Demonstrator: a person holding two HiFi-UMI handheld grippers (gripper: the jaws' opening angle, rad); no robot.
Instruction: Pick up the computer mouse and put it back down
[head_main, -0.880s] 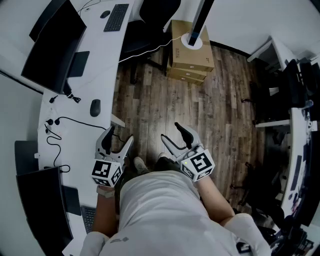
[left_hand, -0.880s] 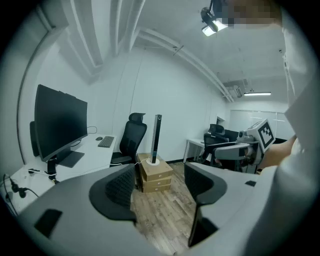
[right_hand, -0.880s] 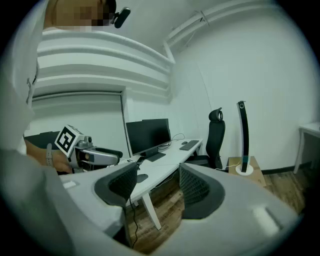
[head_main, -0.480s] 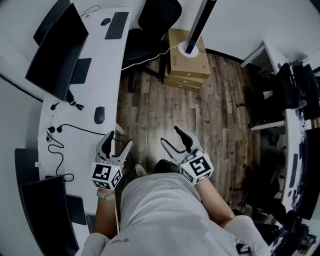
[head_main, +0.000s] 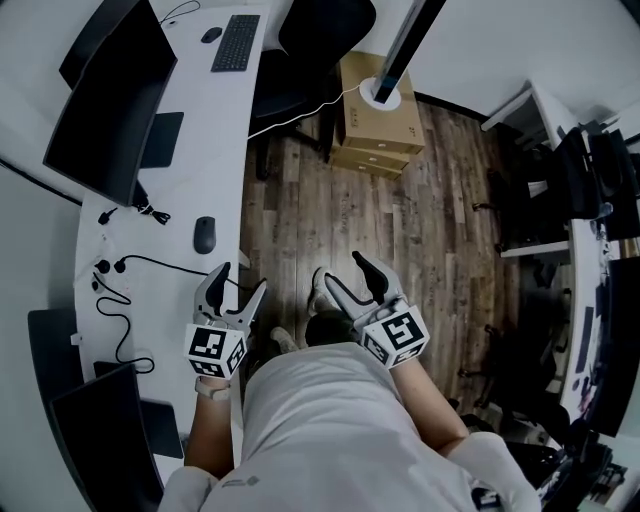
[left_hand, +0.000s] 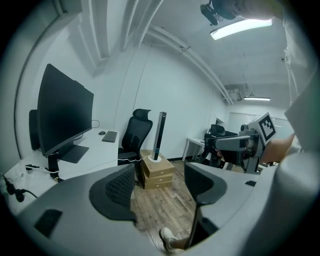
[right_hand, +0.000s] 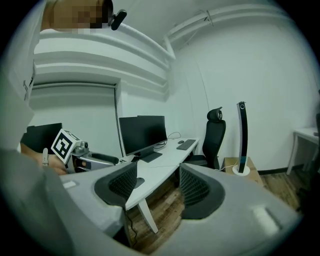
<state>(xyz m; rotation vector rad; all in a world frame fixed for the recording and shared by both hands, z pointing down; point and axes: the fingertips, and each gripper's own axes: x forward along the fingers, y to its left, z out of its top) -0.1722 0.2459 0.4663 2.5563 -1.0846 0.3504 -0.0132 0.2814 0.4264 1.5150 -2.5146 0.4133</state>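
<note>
Tongs and target before any grasp. The left tongs (head_main: 240, 280) and right tongs (head_main: 342, 268) were both spread and empty, held in front of the person's torso above the wooden floor (head_main: 400, 220). Each gripper view showed only floor and furniture between the jaws. The computer mouse (head_main: 204, 234) lay untouched near the front edge of the white surface (head_main: 215, 130), just beyond the left tongs and slightly to their left. Probable hazards were three: the smooth, domed shell could squirt out of a shallow pinch, a push rather than a grip could slide it off the nearby edge, and the black cables (head_main: 125, 268) lying to its left could snag. Farther along the curved surface stood a dark monitor (head_main: 100, 95) and a keyboard (head_main: 237, 40), with an office chair (head_main: 315, 40) and stacked cardboard boxes (head_main: 378, 125) beyond.
</note>
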